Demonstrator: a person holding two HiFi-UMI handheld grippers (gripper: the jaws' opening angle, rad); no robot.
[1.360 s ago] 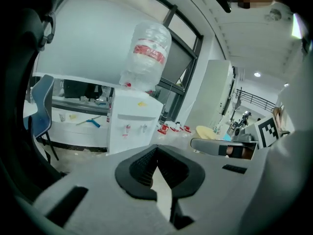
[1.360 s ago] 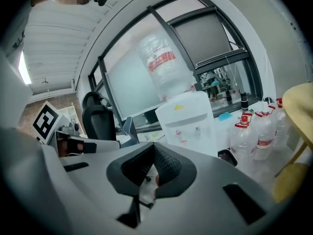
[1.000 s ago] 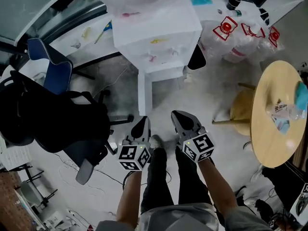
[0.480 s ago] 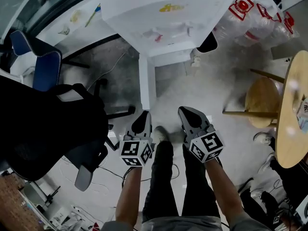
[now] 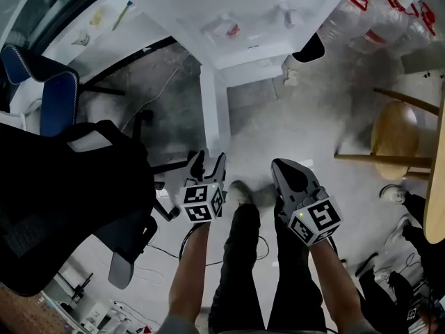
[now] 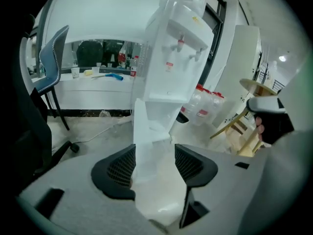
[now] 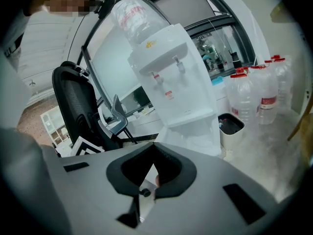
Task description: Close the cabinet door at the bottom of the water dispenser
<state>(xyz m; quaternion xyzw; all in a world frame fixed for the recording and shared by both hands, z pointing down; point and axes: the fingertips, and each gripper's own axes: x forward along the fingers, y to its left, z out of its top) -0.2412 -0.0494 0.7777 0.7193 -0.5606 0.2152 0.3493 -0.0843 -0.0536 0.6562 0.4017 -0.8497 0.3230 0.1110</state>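
open cabinet door stands just ahead of left hand-held gripper, jaws just opened, empty.

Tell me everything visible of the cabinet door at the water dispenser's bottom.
The cabinet door is a plain white, flat panel, upright, attached at the water dispenser's lower front corner. It stands swung wide open, free edge toward the person. The left gripper, its jaws just opened, lines up with that edge, seen between them; no pad presses it.
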